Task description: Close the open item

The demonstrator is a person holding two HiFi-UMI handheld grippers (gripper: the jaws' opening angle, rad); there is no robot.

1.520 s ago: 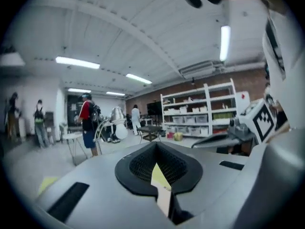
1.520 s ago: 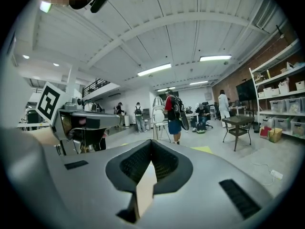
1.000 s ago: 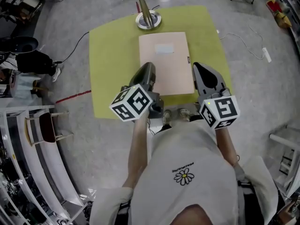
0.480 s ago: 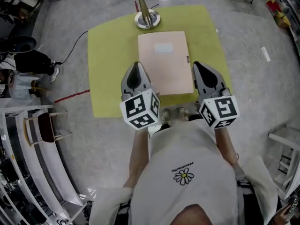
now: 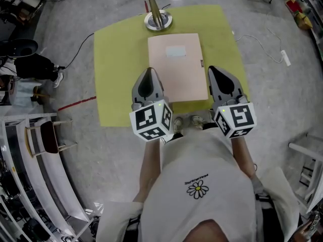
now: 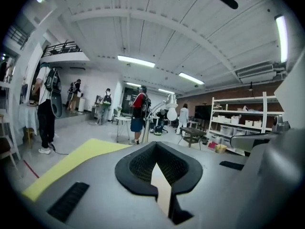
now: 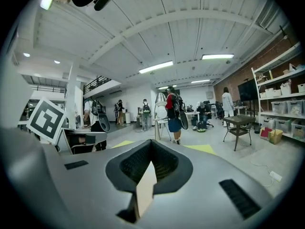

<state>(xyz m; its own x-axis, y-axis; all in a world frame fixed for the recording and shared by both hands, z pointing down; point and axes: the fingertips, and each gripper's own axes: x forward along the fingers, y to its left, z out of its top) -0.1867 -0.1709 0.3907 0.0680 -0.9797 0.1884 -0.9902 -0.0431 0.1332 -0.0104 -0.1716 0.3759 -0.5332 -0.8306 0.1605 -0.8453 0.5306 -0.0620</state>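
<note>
Shut folder [image 5: 176, 67] flat on a yellow mat [image 5: 118, 69], both grippers clenched on nothing at its near end.

Head view: the folder lies closed, cover flat, so anything inside is hidden; a lamp base [image 5: 158, 20] stands just beyond the folder's far edge. The left gripper [image 5: 148, 72] hangs over the folder's near left edge and the right gripper [image 5: 215, 74] just beside its near right corner. Left gripper view: this adds what the head view lacks, jaws pressed together and holding nothing, the lamp head [image 6: 171, 112] beyond the folder, people standing behind it, and shelves [image 6: 240, 128] holding boxes. Right gripper view: its jaws are likewise together and empty; a small table [image 7: 239, 123] stands well beyond the folder.
</note>
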